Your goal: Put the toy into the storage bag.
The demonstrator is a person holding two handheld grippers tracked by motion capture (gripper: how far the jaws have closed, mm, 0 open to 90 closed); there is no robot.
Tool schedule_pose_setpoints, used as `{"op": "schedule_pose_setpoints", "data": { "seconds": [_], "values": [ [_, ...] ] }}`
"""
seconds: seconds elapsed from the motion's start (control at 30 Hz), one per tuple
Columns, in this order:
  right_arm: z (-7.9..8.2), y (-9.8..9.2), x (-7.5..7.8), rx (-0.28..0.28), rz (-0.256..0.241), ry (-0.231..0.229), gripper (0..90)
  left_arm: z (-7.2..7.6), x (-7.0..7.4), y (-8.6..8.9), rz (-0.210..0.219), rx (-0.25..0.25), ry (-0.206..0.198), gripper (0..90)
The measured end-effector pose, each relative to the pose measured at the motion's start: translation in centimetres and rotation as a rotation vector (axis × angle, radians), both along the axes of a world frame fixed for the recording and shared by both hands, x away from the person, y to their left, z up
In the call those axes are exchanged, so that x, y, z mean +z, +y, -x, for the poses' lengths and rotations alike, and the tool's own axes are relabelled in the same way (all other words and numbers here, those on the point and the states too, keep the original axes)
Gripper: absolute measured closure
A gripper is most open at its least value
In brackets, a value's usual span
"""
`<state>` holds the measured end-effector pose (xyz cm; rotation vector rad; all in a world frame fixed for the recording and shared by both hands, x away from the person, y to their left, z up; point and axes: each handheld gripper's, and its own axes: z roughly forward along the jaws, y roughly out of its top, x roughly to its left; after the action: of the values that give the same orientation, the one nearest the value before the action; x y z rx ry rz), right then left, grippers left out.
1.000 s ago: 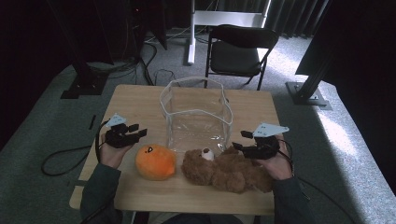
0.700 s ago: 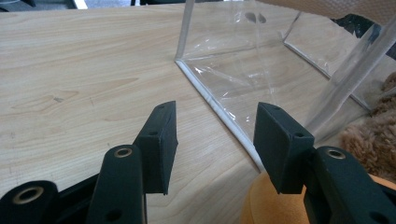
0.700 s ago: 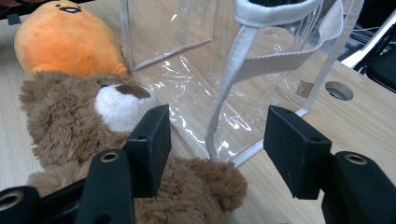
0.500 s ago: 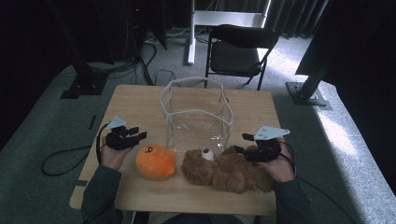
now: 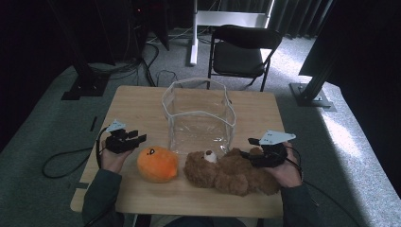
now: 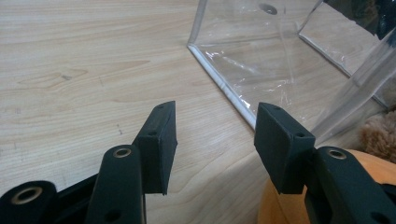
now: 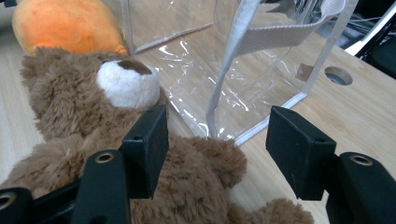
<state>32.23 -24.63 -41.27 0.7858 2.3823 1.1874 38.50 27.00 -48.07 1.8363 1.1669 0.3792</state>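
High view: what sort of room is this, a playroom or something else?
Probably a recording studio or lab, not a playroom. Dark curtains hang at the back, equipment stands and cables sit on grey carpet, and a lone wooden table carries two plush toys and a clear bag.

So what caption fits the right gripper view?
Open right gripper over a brown teddy, beside a clear bag.

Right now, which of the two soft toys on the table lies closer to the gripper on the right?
The brown plush teddy bear: it lies right under the right gripper, while the round orange plush toy sits nearer the left gripper.
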Motion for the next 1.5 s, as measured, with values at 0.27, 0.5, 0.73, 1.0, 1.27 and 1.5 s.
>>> {"op": "schedule_pose_setpoints", "data": {
  "seconds": [0.27, 0.5, 0.73, 1.0, 1.27, 1.5],
  "values": [
    [0.1, -0.2, -0.6, 0.011, 0.029, 0.042, 43.7, 0.0, -0.6, 0.3, -0.006, 0.015, 0.012, 49.5],
    [-0.3, -0.5, -1.3, 0.010, 0.036, 0.084, 43.6, -0.3, -1.5, 0.3, -0.014, 0.031, 0.023, 48.8],
    [-0.8, 0.0, -1.6, 0.029, 0.047, 0.103, 42.4, -0.3, -1.9, 0.4, -0.002, 0.041, 0.022, 48.7],
    [-2.0, 1.0, -1.0, 0.066, 0.047, 0.113, 47.1, -0.3, -2.2, 0.4, 0.011, 0.041, 0.024, 48.6],
    [-3.6, 2.2, -2.2, 0.099, 0.066, 0.170, 47.8, -0.3, -2.6, 0.3, 0.023, 0.039, 0.027, 48.4],
    [-3.6, 3.7, -3.2, 0.146, 0.107, 0.221, 47.4, -0.2, -2.8, 0.4, 0.032, 0.037, 0.035, 47.8]
  ]
}}
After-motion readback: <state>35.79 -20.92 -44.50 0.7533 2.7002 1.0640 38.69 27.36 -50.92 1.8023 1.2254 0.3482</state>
